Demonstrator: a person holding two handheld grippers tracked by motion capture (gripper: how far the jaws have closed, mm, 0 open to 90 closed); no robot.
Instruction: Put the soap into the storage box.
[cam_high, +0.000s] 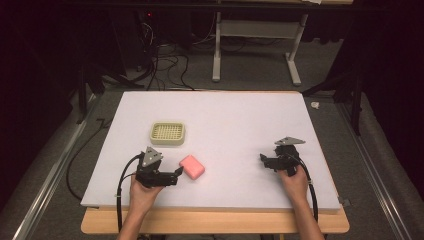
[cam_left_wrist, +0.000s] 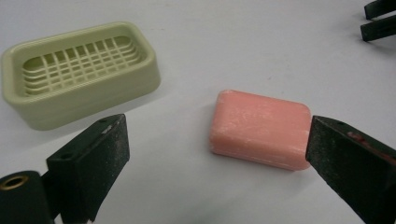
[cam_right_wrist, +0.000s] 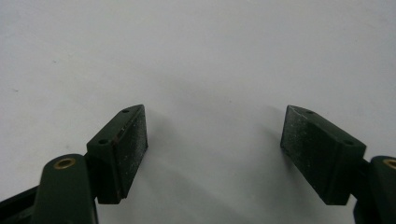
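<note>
A pink bar of soap (cam_high: 192, 166) (cam_left_wrist: 260, 129) lies flat on the white table (cam_high: 225, 130), near its front left. Behind it and to the left stands a pale green soap dish (cam_high: 167, 133) (cam_left_wrist: 79, 72) with a slotted grid floor and nothing in it. My left gripper (cam_high: 175, 176) (cam_left_wrist: 217, 156) is open just short of the soap, its jaws wide apart, the right jaw close beside the bar. At the front right my right gripper (cam_high: 263, 161) (cam_right_wrist: 215, 140) is open over bare table with nothing between its jaws.
The right gripper's black jaws (cam_left_wrist: 379, 21) show at the top right of the left gripper view. Beyond the table's far edge are a white desk frame (cam_high: 255, 45), cables (cam_high: 165, 65) on grey carpet and dark stands.
</note>
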